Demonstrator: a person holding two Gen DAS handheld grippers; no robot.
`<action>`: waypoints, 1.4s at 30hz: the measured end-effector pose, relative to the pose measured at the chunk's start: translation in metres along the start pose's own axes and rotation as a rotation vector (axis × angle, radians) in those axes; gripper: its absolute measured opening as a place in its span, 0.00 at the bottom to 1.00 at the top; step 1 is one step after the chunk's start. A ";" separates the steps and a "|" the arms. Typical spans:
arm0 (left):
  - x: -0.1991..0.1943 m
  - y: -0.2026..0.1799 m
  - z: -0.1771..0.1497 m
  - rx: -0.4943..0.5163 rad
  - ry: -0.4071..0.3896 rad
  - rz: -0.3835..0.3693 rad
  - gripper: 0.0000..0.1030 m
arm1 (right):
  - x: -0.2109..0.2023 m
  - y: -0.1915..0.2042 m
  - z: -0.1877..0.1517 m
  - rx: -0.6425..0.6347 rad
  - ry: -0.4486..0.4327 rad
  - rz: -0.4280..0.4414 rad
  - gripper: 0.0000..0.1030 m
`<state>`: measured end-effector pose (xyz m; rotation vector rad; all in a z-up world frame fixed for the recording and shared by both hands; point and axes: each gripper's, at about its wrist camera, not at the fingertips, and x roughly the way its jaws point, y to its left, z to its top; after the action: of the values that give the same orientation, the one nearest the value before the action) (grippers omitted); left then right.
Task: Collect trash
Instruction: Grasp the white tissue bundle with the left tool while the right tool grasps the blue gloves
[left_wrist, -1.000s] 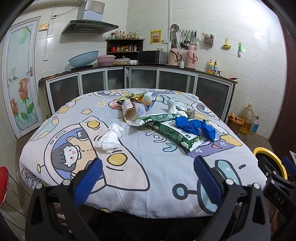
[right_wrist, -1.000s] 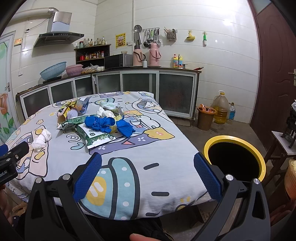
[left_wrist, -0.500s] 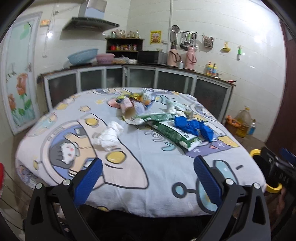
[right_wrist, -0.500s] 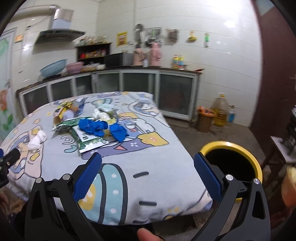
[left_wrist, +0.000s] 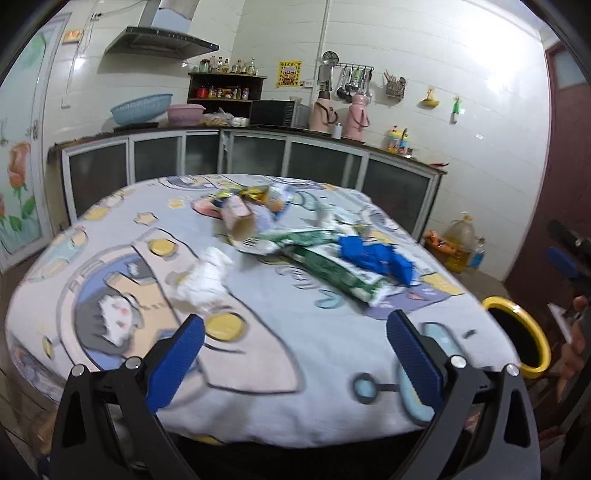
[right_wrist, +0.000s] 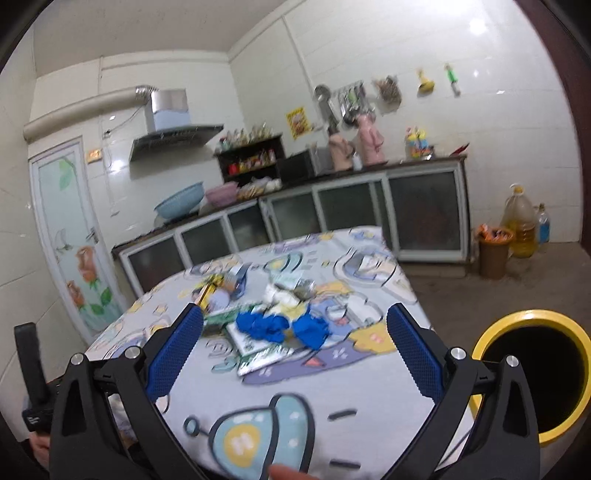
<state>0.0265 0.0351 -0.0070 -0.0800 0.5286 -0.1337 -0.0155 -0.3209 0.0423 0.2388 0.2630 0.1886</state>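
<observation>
Both tools are spread wide and hold nothing. The left tool (left_wrist: 291, 347) hangs over the near edge of the desk (left_wrist: 295, 369), and the white crumpled tissue (left_wrist: 201, 280) lies just ahead of its left finger, nearer than anything else. The green wrapper (left_wrist: 332, 269) (long axis slanting away to the left) and blue gloves (right_wrist: 280, 326) sit mid-desk, straight ahead of the right tool (right_wrist: 295, 347). The yellow-rimmed bin (right_wrist: 532, 373) stands beside the desk's right edge, so the right side probably suits dropping.
</observation>
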 end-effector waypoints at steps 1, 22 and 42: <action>0.003 0.005 0.004 0.014 0.009 0.011 0.92 | 0.008 -0.002 0.003 -0.012 0.019 0.006 0.93; 0.126 0.091 0.039 0.092 0.368 -0.025 0.92 | 0.238 -0.003 -0.041 -0.385 0.564 0.027 0.93; 0.197 0.095 0.043 0.018 0.482 -0.035 0.75 | 0.298 -0.027 -0.054 -0.292 0.751 0.013 0.45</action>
<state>0.2266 0.1019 -0.0788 -0.0392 1.0070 -0.1938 0.2563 -0.2712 -0.0850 -0.1329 0.9703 0.3226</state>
